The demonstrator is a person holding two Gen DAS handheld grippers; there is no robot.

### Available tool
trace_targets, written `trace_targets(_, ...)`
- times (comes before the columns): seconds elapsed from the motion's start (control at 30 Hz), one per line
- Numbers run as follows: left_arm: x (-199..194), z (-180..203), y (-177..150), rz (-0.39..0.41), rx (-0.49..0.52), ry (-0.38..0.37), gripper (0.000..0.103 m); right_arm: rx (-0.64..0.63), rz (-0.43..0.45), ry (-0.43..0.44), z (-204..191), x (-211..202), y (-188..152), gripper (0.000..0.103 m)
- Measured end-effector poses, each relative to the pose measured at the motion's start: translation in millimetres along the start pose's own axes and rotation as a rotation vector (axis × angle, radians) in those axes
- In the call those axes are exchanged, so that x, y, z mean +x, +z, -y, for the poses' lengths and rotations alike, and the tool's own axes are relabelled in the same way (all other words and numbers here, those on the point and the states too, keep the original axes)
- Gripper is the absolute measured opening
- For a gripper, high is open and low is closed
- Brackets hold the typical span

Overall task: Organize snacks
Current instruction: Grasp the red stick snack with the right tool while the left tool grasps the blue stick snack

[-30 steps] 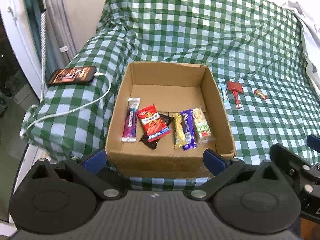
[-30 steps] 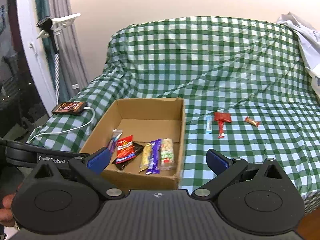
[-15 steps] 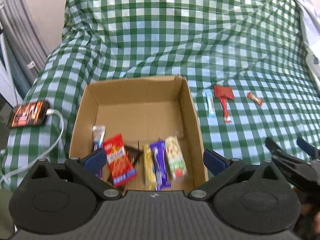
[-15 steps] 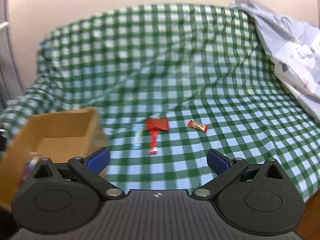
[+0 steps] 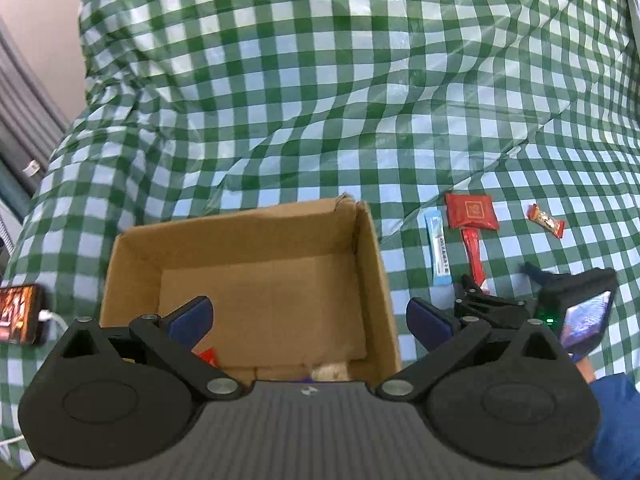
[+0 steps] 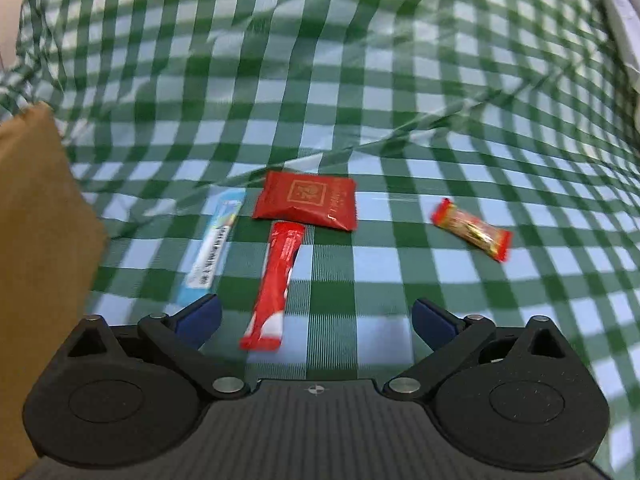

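My left gripper (image 5: 308, 316) hangs open over the near end of the cardboard box (image 5: 372, 264), and its body hides most of the snacks inside. Right of the box, four snacks lie on the checked cloth: a light blue stick (image 6: 214, 248), a red stick (image 6: 276, 280), a square red packet (image 6: 306, 200) and a small red-gold candy (image 6: 472, 234). My right gripper (image 6: 316, 318) is low over them with its jaws closing. The red stick's near end lies between the fingers, nearer the left one, with no pad pressing on it. The left wrist view shows this gripper (image 5: 500, 280) beside the red stick (image 5: 474, 256).
A lit phone (image 5: 18, 314) on a white cable lies on the cloth left of the box. Grey curtains (image 5: 24, 120) hang at the far left. Pale fabric (image 6: 624, 20) lies at the right edge. The box wall (image 6: 40, 220) stands close on my right gripper's left.
My right gripper has swung right from the box and dropped towards the loose snacks. My left gripper has moved forward over the box, hiding the snacks inside; the phone has slid to the left edge.
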State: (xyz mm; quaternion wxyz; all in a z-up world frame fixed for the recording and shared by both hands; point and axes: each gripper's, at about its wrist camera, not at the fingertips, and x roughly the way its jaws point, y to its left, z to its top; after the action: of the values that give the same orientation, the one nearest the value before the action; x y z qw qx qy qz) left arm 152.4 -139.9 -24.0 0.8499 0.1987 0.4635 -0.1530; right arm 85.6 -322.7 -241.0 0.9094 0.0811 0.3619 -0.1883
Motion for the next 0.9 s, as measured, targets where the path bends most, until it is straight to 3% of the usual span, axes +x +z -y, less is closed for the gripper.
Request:
trace_targets(0.07,8,10,6,-0.003,0.009,-0.009,0.103,-0.015,-0.008,0.01,1,16,0,0.083)
trace_targets(0.1,12,16,10,-0.002,0.012,-0.019,0.103,-0.019,0.029,0.013,2,15,0,0.051)
trace_targets(0.17,19,30,18,0.001,0.017,-0.049,0.103,-0.079,0.05,0.034,0,11,1,0.018)
trace_targets(0.27,35,63,32,-0.021,0.051,-0.129,0.103,-0.051,0.02,0.006,15,0,-3,0.016)
trace_targets(0.37,61,100,44,-0.061,0.07,-0.219,0.103,0.049,-0.025,-0.091,47,-16,-13,0.016)
trace_targets(0.47,102,134,49,-0.117,0.087,-0.255,0.103,0.195,-0.035,-0.158,81,-30,-26,0.017)
trace_targets(0.57,153,150,52,-0.2,0.039,-0.191,0.1,0.238,-0.03,-0.156,90,-31,-29,0.018)
trace_targets(0.77,225,151,61,-0.257,0.008,-0.07,0.1,0.262,-0.014,-0.155,95,-29,-31,0.024)
trace_targets(0.9,244,142,58,-0.26,-0.05,-0.108,0.099,0.271,0.002,-0.152,98,-32,-36,0.031)
